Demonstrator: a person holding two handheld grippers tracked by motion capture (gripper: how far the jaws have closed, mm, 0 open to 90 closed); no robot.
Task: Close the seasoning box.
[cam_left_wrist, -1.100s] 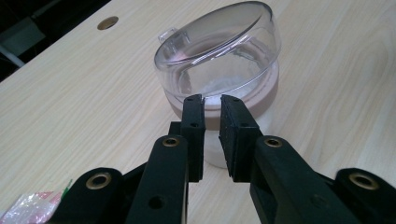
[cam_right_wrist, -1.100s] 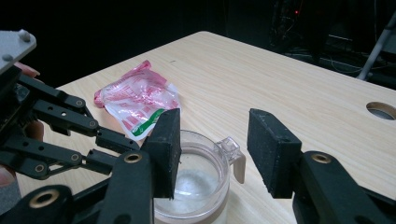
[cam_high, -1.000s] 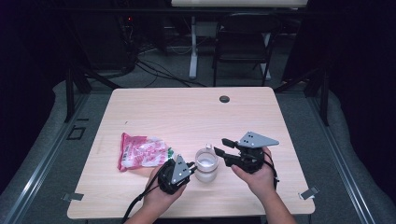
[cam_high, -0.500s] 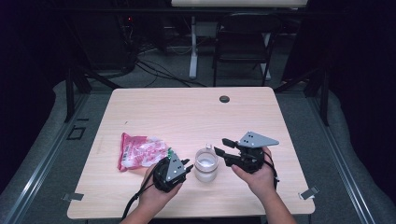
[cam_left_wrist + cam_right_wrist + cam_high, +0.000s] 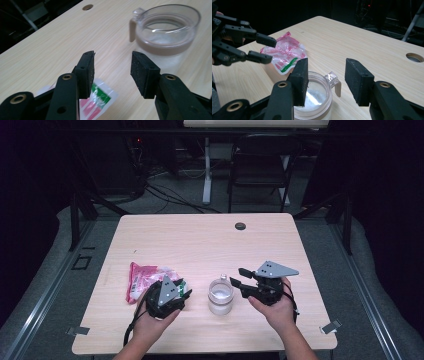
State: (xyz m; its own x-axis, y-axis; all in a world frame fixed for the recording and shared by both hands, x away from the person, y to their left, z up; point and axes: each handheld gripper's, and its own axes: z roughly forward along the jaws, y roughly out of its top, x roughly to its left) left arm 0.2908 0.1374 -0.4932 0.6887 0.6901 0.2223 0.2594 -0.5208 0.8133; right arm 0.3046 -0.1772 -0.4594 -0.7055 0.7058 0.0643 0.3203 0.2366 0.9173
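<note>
The jar (image 5: 220, 296) stands low in the middle of the high view, between the two grippers. It is clear plastic with white powder at the bottom, probably light, rigid and slick, best gripped across its wall below the rim. The pouch (image 5: 145, 277), left of it, looks thin, limp and crinkly. The left gripper (image 5: 185, 293) has just been opening, its fingers holding nothing; the right gripper (image 5: 236, 276) is wide open and empty. The pale wood counter (image 5: 200, 240) is smooth; the room beyond is dark.
</note>
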